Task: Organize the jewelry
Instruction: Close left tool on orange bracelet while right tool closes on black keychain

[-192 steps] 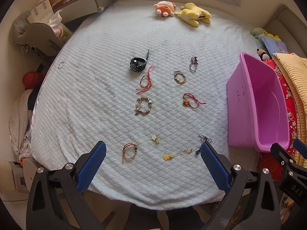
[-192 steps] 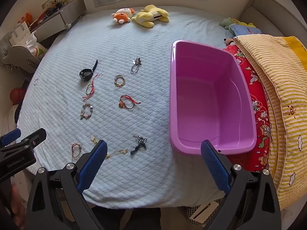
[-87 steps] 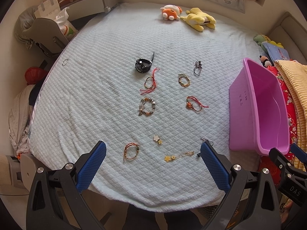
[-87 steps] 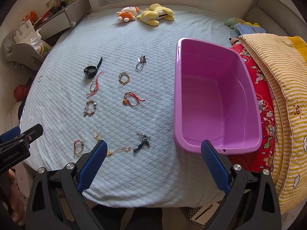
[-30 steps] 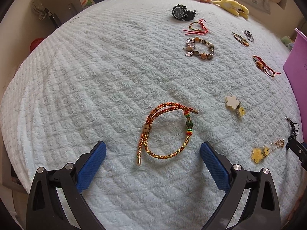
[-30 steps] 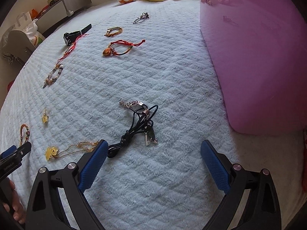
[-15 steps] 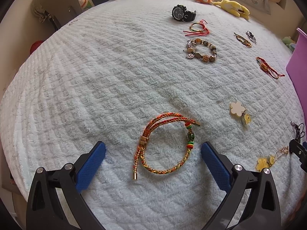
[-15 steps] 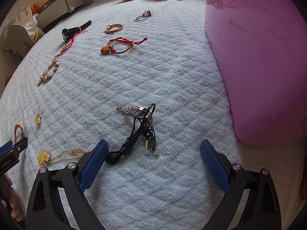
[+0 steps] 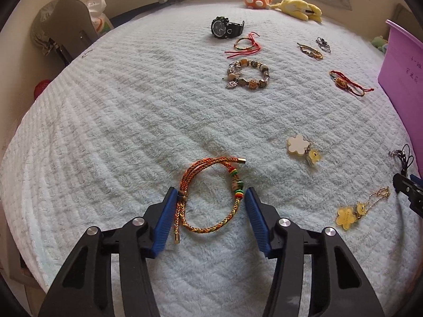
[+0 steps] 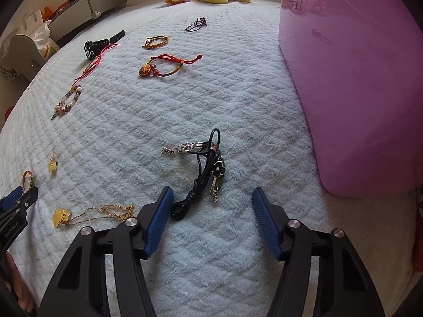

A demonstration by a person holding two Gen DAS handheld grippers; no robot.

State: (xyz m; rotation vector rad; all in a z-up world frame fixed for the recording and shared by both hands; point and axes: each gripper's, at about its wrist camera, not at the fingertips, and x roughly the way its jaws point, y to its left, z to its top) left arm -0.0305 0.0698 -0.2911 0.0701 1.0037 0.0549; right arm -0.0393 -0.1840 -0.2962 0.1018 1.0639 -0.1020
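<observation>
A braided orange cord bracelet [image 9: 208,198] with green and red beads lies on the pale blue blanket [image 9: 119,132]. My left gripper [image 9: 210,192] straddles it, its jaws closing, blue pads at either side of the loop without squeezing it. A black cord necklace [image 10: 203,177] with a black flower key pendant and silver chain lies between the closing jaws of my right gripper [image 10: 212,190]. The left pad is near the cord's end and the right pad stands well apart. The purple tub [image 10: 357,105] stands just to the right.
More jewelry is spread over the blanket: a black watch [image 9: 224,27], a red string bracelet [image 9: 244,43], a beaded bracelet [image 9: 248,76], a white flower charm [image 9: 301,145], a gold chain with yellow flowers [image 10: 87,215]. Plush toys [image 9: 277,1] lie at the far edge.
Both grippers came down from above the bed to the blanket. Over the last half second both pairs of jaws have narrowed, the left around the orange bracelet, the right around the black necklace.
</observation>
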